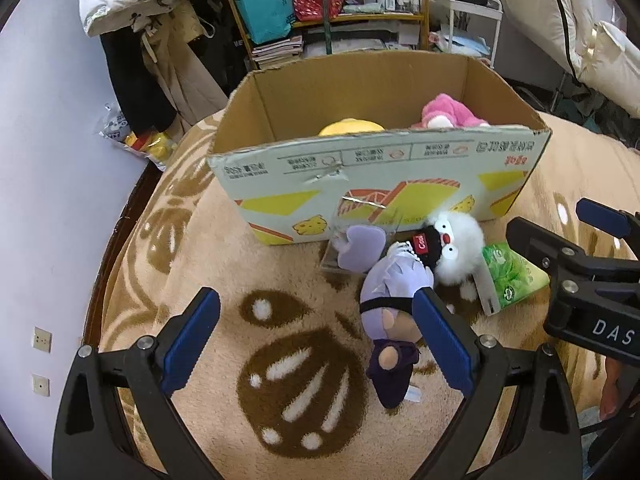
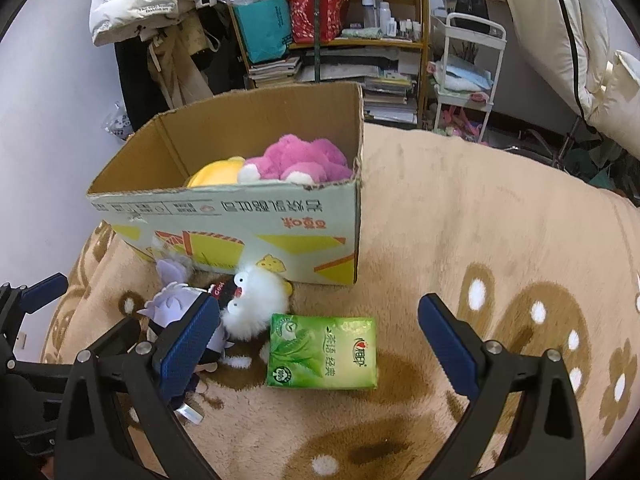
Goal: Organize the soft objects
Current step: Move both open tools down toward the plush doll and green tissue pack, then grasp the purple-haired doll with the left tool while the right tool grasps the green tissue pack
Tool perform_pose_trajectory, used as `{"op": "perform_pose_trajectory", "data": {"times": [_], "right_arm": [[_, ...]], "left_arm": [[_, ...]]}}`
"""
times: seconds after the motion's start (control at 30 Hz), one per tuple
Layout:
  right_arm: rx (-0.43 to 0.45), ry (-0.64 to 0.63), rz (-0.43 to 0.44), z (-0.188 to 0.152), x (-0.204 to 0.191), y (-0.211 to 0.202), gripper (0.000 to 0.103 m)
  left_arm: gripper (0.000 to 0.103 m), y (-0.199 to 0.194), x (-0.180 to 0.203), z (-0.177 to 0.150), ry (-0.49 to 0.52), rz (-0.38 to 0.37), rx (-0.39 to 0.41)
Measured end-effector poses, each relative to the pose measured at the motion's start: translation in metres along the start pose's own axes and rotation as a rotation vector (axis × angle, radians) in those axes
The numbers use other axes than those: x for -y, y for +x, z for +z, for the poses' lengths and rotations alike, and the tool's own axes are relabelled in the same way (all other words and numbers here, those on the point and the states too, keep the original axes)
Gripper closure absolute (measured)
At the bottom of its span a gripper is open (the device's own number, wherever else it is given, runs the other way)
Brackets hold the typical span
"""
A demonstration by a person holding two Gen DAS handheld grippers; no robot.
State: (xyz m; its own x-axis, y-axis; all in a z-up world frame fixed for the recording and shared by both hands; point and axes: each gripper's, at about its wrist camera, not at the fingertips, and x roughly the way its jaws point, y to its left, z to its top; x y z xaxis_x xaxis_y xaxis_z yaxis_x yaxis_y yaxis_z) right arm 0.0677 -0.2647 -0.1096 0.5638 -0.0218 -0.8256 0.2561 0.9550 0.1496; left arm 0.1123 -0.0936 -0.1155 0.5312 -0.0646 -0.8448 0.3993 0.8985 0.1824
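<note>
Both the left gripper (image 1: 316, 340) and right gripper (image 2: 318, 346) gape wide and empty, low in frame, ready for the doll (image 1: 386, 300) and tissue pack (image 2: 324, 352) below the box (image 1: 376, 164).

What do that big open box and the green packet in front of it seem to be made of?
The big open box looks like corrugated cardboard: brown matte inside, printed outside, with torn, ragged rims. The green packet seems wrapped in glossy plastic film, since it shines and dents softly; it is probably a tissue pack.
</note>
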Motion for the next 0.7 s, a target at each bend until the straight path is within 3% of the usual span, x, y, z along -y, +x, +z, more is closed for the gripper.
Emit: {"op": "perform_pose_trajectory", "data": {"times": [0.33, 0.7], "right_arm": [[-0.063, 0.02, -0.005, -0.004, 0.005, 0.013, 0.0], [-0.225, 0.054, -0.001, -0.018, 0.013, 0.04, 0.0]], "left_arm": [[0.007, 0.02, 0.009, -0.003, 0.03, -0.025, -0.064], [0.007, 0.046, 0.012, -0.006, 0.011, -0.089, -0.15]]}}
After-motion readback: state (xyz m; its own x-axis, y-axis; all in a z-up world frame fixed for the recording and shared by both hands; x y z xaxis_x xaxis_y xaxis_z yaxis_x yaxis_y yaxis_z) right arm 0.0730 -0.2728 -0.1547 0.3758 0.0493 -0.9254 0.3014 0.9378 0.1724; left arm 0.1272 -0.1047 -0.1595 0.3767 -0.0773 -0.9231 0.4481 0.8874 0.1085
